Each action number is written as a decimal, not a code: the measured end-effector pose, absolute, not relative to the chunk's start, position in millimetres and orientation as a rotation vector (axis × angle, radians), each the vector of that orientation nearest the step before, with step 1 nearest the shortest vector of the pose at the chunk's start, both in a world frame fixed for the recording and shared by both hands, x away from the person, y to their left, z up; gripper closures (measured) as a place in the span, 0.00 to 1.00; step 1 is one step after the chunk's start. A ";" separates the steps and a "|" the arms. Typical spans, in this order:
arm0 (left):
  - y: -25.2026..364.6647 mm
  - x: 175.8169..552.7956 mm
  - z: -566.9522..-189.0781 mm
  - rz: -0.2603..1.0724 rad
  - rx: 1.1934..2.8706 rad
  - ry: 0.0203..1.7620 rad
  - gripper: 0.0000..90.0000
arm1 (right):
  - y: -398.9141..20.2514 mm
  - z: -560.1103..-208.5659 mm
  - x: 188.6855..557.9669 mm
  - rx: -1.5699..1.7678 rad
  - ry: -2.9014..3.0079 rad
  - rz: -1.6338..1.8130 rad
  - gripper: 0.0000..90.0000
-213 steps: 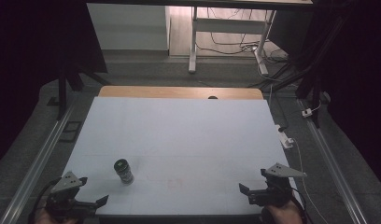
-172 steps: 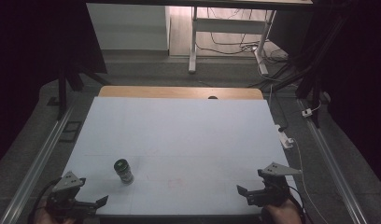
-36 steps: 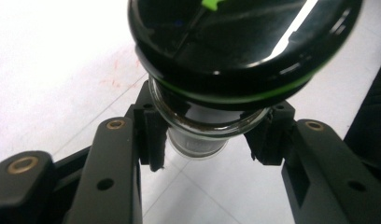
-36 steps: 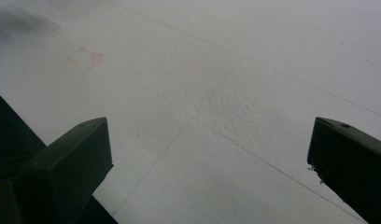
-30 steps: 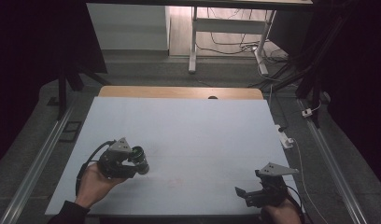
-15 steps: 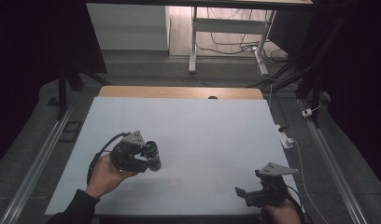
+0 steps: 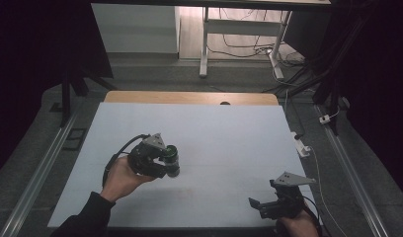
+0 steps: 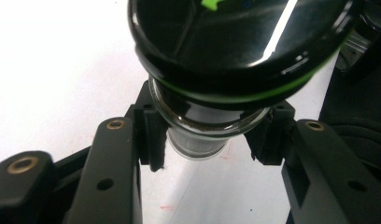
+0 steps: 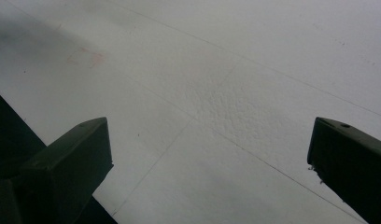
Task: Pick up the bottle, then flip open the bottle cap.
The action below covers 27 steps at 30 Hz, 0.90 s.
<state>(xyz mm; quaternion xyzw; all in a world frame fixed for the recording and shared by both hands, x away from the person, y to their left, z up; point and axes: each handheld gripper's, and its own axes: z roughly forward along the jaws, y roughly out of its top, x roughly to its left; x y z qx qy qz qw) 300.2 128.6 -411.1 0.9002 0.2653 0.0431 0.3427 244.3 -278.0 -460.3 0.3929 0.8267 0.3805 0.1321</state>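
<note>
Lifted off the table point(image 7: 229, 123), jar point(image 8: 212, 135) sits clamped in left tongs point(image 8: 209, 140)

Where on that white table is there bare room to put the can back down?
Nearly all of the white table is bare: the wide stretch between the left gripper, shut on the black can, and the open right gripper, and everything toward the wooden far edge.

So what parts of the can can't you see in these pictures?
- High view: the can is small and dark, and the left gripper covers its near side, so its label is too small to read.
- Left gripper view: the can's far end is cut off by the top edge; the print on it is too close and blurred to read.
- Right gripper view: the right gripper faces bare table.
</note>
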 end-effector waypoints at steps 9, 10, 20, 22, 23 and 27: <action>108.6 302.8 -406.6 0.100 2.355 0.631 0.60 | -277.9 -460.4 244.5 1.136 2.399 1.104 0.00; 106.7 302.8 -406.0 0.099 2.358 0.624 0.60 | -278.0 -460.4 244.5 1.136 2.399 1.104 0.00; 104.6 302.5 -406.3 0.099 2.362 0.631 0.60 | -278.0 -460.0 244.5 1.133 2.396 1.106 0.00; 104.7 302.5 -406.4 0.101 2.359 0.634 0.60 | -278.0 -459.8 244.7 1.134 2.395 1.107 0.00; 104.6 302.4 -406.5 0.098 2.359 0.633 0.60 | -278.1 -459.7 244.7 1.135 2.395 1.109 0.00; 103.2 301.3 -407.3 0.100 2.363 0.630 0.60 | -279.1 -459.0 245.0 1.136 2.395 1.122 0.00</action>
